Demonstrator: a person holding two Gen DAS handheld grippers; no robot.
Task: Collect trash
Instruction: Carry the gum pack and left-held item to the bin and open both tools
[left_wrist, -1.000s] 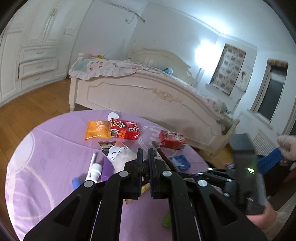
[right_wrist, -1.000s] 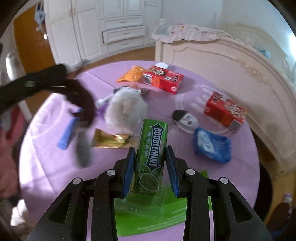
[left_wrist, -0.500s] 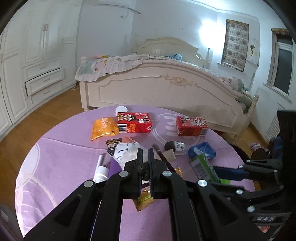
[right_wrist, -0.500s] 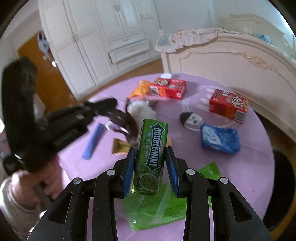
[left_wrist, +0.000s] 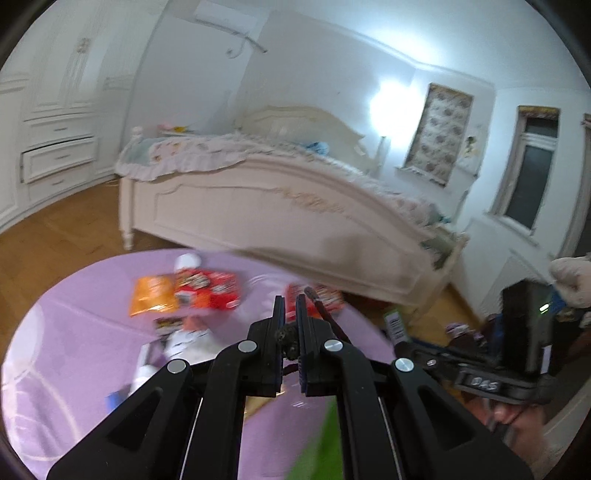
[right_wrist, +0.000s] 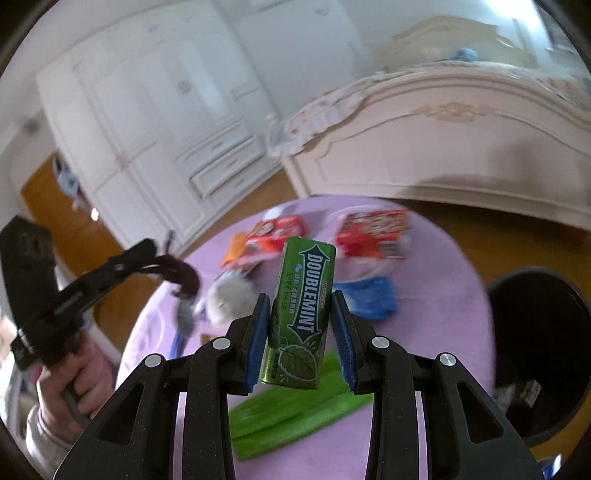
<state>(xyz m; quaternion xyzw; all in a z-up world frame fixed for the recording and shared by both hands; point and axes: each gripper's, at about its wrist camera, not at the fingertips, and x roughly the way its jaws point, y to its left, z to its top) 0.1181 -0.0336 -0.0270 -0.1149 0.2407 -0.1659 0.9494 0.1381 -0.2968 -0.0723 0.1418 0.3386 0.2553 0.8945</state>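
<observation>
The right gripper (right_wrist: 300, 325) has its blue-padded fingers (right_wrist: 256, 334) pressed against both flat sides of a green Doublemint gum pack (right_wrist: 302, 317), a glossy oblong carton held upright and lifted clear of the round desk (right_wrist: 436, 295) with its smooth lilac cloth. Just to the right of the desk stands a dark round trash bin (right_wrist: 546, 350), scraps showing inside. Below the pack lies a flat green plastic wrapper (right_wrist: 295, 410). Further back on the cloth sit two red cartons (right_wrist: 373, 232), an orange foil pouch (right_wrist: 232, 251), a crinkly blue packet (right_wrist: 369, 297) and a fluffy white ball (right_wrist: 229, 301), all blurred. Over on the left, the left gripper (left_wrist: 290, 332) is nearly closed, its fingers (left_wrist: 277, 328) clamped on a thin dark stick (left_wrist: 325, 314) that juts forward above the cloth; from the right wrist view that item curls dark and maroon, with something grey dangling beneath it. A cream carved bed (left_wrist: 288, 206) fills the background.
</observation>
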